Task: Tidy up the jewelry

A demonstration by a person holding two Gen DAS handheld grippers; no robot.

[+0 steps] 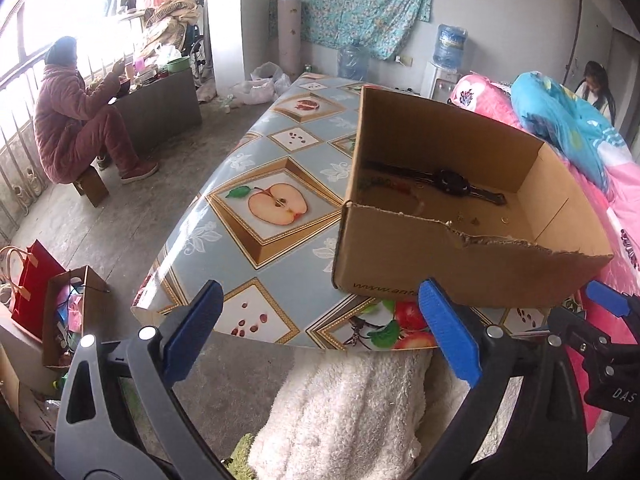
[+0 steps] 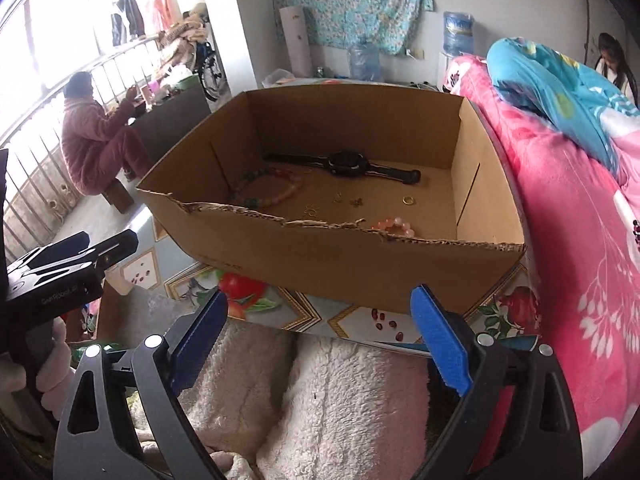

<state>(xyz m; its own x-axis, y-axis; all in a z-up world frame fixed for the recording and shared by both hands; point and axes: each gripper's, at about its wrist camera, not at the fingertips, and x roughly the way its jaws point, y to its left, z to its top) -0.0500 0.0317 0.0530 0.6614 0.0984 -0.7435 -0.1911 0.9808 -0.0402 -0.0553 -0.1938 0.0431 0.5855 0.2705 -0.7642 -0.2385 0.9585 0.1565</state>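
Both claws, left gripper (image 1: pixel 320 332) and right gripper (image 2: pixel 320 336), spread wide and empty, just short of the cardboard box (image 2: pixel 360 268). Tiny gold ring (image 2: pixel 408 200) and charms inside it look easy to fumble. The box's torn front wall could snag a finger too.

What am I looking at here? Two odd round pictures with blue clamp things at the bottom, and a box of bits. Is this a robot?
No robot arm: a person holds a two-finger gripper in each hand, and each carries a wide-angle camera looking along its fingers. One picture comes from the left gripper, the other from the right gripper; the blue pads are their fingertips. Both stand open and hold nothing. Ahead, on a table with a fruit-patterned cloth, sits a cardboard box with a torn front edge. Inside lie a black wristwatch, a bead bracelet, a pink bead bracelet, a gold ring and some small trinkets, too tiny to name. A pink quilt lies to the right.
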